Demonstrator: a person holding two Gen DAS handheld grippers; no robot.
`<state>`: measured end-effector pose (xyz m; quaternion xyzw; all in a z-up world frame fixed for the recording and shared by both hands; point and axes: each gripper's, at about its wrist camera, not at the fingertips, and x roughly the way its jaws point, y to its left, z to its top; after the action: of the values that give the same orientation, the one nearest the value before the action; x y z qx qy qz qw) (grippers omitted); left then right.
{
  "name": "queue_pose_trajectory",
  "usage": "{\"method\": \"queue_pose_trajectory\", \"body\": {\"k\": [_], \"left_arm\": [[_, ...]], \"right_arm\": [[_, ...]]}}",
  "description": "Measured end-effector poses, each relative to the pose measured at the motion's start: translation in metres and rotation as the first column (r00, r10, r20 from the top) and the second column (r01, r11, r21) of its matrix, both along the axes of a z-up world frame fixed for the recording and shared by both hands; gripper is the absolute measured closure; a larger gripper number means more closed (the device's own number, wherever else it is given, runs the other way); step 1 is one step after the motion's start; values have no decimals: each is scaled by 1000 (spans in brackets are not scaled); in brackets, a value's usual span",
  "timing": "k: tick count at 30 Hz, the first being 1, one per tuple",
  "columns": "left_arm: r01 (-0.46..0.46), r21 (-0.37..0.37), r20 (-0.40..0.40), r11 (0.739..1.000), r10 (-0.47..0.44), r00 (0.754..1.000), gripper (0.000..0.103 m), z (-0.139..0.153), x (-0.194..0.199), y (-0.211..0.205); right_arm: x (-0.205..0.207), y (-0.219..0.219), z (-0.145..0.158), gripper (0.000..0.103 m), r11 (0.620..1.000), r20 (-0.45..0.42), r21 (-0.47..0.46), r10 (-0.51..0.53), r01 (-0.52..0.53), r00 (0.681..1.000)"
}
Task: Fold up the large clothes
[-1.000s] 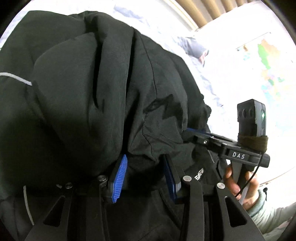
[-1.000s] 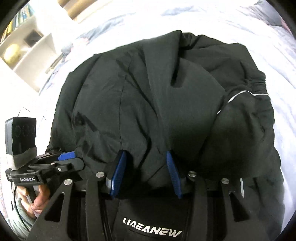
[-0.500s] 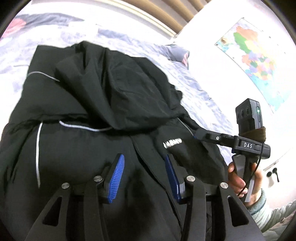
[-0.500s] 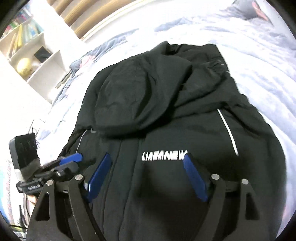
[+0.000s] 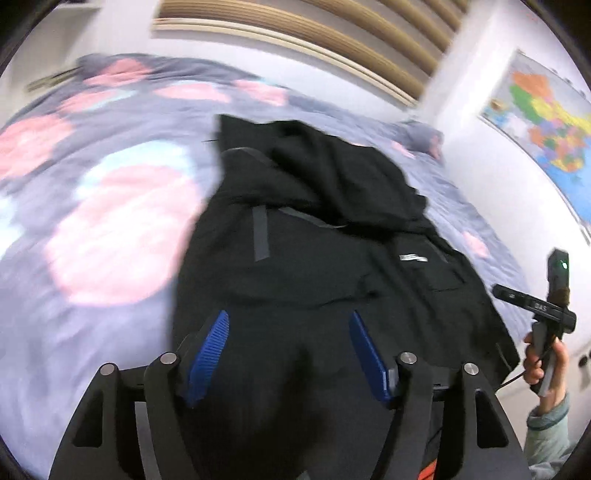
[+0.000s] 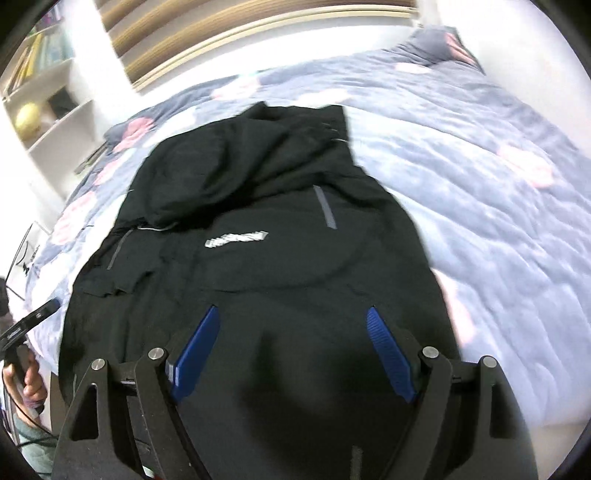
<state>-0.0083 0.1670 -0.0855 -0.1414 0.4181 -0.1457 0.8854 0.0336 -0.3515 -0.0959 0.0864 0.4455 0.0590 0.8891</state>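
A large black jacket (image 5: 314, 258) lies on the bed, its far part folded back toward me over the chest with the white logo (image 5: 413, 257). It also shows in the right wrist view (image 6: 258, 266), logo (image 6: 236, 239) facing up. My left gripper (image 5: 288, 343) is open and empty, above the jacket's near part. My right gripper (image 6: 295, 347) is open and empty, also above the near part. The right gripper (image 5: 532, 306) shows at the right of the left wrist view, held in a hand.
The bed has a grey-blue quilt (image 5: 92, 206) with pink blotches, seen also in the right wrist view (image 6: 498, 184). A wooden headboard (image 5: 295, 33) is behind. A map (image 5: 543, 122) hangs on the right wall. White shelves (image 6: 44, 103) stand at left.
Both grippers let go of the black fabric they held a second ago, opened wide and pulled back and up. The folded-over part now rests on the jacket.
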Motion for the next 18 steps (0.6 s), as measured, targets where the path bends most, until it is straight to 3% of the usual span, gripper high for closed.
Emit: {"method": "queue_pose_trajectory", "body": {"k": [6,9,13,17,18], "left_arm": [[-121,-47,-85,992,116,990,33,-27,-34,52],[-100,-68,-130,993,91,987,33,-43,-39,54],[-70,-25,-165,997,65,984,33,-55,-36,43],[-47,20,-141,999,50,989,34,-56,-36,30],[-39,37,-136,999,44,990,40,-56,-37,26]], "right_arm": [[-6,-34,-10,19,993,-28,-83,-84,81,996],[-7,-45,-19,19,992,-60,-84,-103,98,993],[-12,-47,-30,19,989,-88,-101,-118,109,989],[-22,-53,-40,19,990,-116,-89,-120,110,986],[-24,-55,-42,19,991,-121,-82,-119,110,985]]}}
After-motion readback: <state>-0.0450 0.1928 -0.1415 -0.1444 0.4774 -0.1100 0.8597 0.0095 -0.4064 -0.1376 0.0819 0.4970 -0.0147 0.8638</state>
